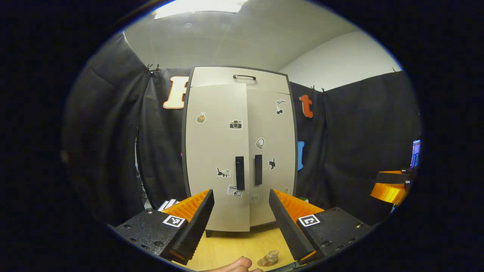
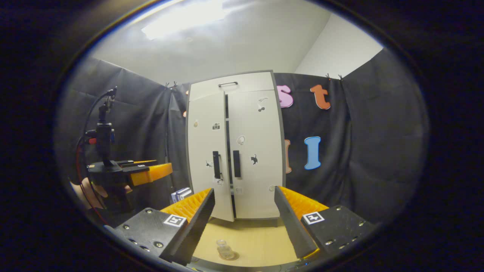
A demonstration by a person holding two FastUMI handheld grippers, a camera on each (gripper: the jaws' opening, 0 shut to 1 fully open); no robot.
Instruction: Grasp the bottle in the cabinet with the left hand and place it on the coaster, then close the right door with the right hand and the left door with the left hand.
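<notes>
The left gripper (image 1: pixel 241 217) is held open and empty, facing the cabinet (image 1: pixel 239 151). The bottle (image 2: pixel 225 249) rests on the coaster (image 2: pixel 228 256). The left door (image 1: pixel 217 158) is left ajar; a glancing push could leave it unlatched.

The tall cabinet (image 2: pixel 234 147) is pale grey-white with a darker grey frame. Each of its two flat doors carries a black vertical bar handle (image 2: pixel 236 163), and a thin black handle (image 1: pixel 244 77) sits on the top panel. Small black-and-white stickers dot the doors: a camera (image 1: pixel 235 124), cats (image 1: pixel 223 172) and others. The wooden tabletop (image 2: pixel 253 238) is light yellow-tan. The small glass bottle (image 2: pixel 224 249) is clear, on a brownish round coaster (image 1: pixel 267 262). The ceiling (image 2: pixel 227 45) is plain white.
</notes>
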